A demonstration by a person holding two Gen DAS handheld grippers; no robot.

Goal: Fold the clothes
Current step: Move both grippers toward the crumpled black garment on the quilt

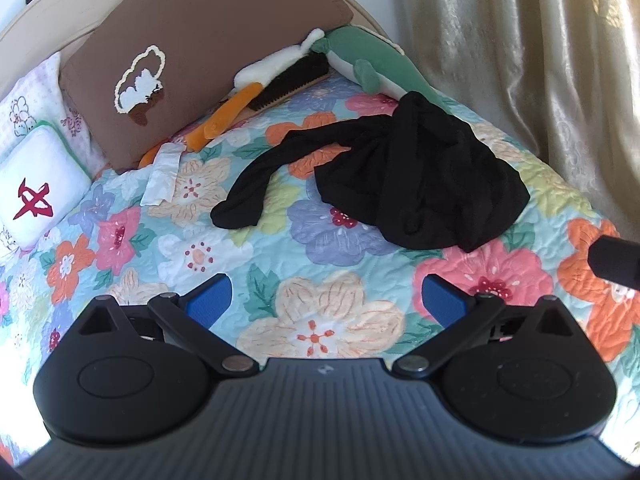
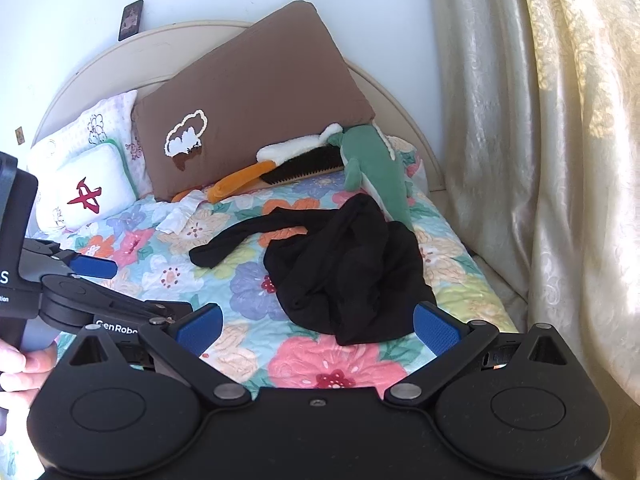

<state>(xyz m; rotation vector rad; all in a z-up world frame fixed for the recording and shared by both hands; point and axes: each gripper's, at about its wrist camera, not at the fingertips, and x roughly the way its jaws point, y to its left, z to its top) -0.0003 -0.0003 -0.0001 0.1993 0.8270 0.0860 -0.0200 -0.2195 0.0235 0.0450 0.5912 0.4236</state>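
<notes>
Crumpled black garment (image 1: 416, 176) on floral quilt (image 1: 320, 320); both tongs (image 1: 326, 300) (image 2: 316, 326) wide open, empty.

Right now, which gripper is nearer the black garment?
Right. The right gripper hovers open at the black garment's near edge; the left gripper hangs open farther back over the quilt.

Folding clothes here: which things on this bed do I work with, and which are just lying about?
For the job:
- black garment, crumpled on the floral quilt
- left tongs and right tongs, both open and empty

Lying about:
- brown pillow
- white cushion
- green plush toy
- brush
- white cloth scrap
</notes>
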